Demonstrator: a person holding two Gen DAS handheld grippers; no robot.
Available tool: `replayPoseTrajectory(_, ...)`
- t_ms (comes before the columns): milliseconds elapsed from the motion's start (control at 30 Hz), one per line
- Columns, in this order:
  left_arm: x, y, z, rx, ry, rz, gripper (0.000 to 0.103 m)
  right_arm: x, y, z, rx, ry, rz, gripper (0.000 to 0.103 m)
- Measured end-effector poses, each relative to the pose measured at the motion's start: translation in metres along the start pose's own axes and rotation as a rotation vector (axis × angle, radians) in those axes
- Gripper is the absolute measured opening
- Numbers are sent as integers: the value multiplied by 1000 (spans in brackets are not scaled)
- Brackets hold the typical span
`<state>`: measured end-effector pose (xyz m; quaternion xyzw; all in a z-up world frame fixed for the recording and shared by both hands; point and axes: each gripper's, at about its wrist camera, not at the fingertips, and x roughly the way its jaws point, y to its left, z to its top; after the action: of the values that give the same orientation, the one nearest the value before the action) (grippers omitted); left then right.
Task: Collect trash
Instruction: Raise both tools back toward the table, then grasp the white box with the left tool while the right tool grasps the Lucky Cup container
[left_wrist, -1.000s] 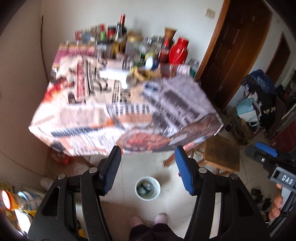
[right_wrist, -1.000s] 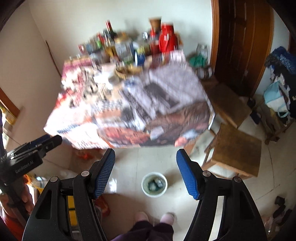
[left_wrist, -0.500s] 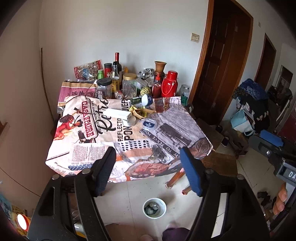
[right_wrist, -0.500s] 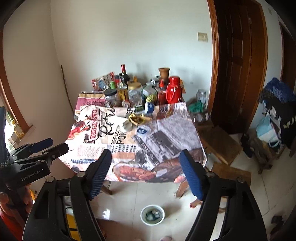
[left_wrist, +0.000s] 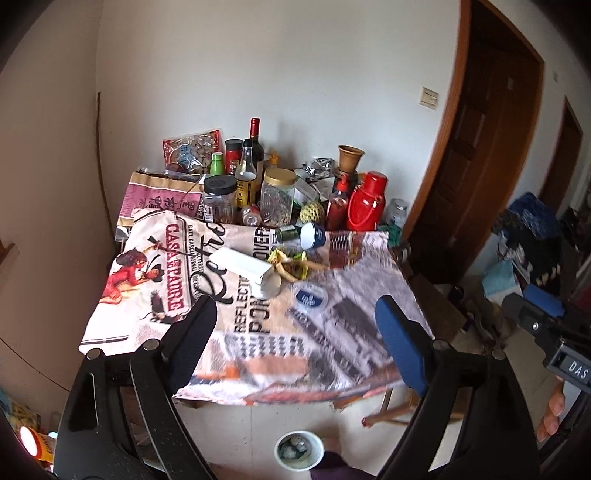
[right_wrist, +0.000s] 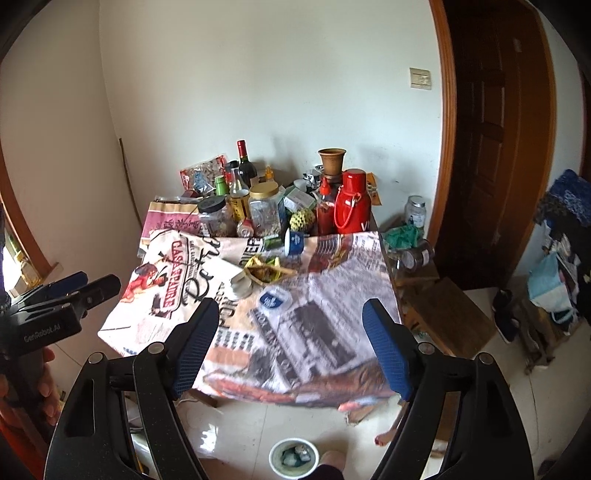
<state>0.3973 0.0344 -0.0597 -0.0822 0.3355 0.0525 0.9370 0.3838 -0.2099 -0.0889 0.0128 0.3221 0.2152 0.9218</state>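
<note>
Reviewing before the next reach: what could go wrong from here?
1. The wrappers lie beside a white cup and a tipped blue cup; a wide-open right gripper could knock them.
2. Crowded bottles and jars stand just behind.
3. The tablecloth overhangs; snagging it could drag everything.

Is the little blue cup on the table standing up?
No, the blue cup lies tipped on its side on the table, near the jars.
</note>
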Motion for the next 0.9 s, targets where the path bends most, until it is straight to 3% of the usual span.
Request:
replayPoseTrajectory(133,25,-16,23,-59,-16,5,87,16,-21,22,-38,0,42,77)
replayPoseTrajectory(433,77,-35,46,-112,0,103,87,71,-51,51,-91,40,75,77)
replayPoseTrajectory(633,117,-10,54,-147,58,155,87,114,-55,61,-60,115,114,77)
replayPoseTrajectory(900,207,50,78,-189,173,130,87,180,-38,65,53,196,48,77)
